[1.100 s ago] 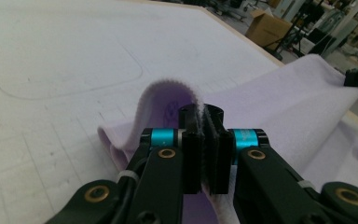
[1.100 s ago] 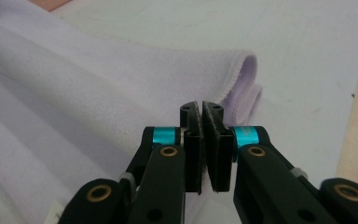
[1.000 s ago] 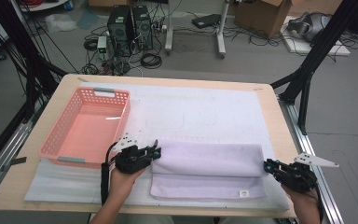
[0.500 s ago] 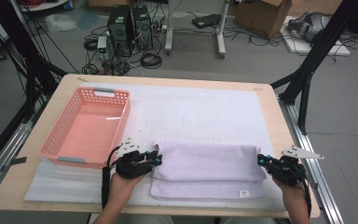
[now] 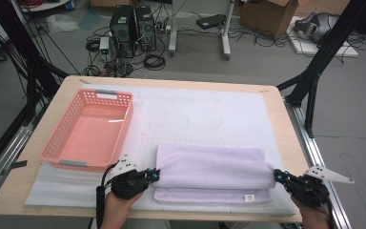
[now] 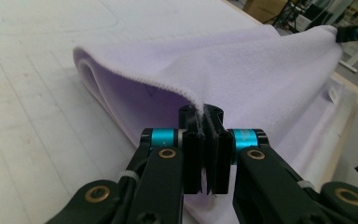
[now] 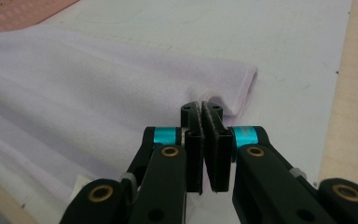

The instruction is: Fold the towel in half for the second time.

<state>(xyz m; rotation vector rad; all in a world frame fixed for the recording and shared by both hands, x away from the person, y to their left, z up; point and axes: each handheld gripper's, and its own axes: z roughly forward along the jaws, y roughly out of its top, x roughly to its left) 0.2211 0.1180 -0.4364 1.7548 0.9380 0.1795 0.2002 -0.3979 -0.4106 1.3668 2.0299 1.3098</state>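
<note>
Wooden worktop (image 5: 286, 124) with white padding, cables on grey floor behind, pink basket (image 5: 89, 130) left, both hand-held grippers, left (image 5: 155, 175) and right (image 5: 277, 175), pinching the lilac towel's (image 5: 212, 167) corners.

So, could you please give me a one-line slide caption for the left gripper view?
Left gripper pinching the edge of a folded lilac towel on the white mat.

My towel (image 5: 212, 168) is soft purple — my basket (image 5: 88, 130) is pink with little holes. My two tools (image 6: 205, 135) are black with bright blue bands — the surface (image 5: 286, 124) is light brown.
</note>
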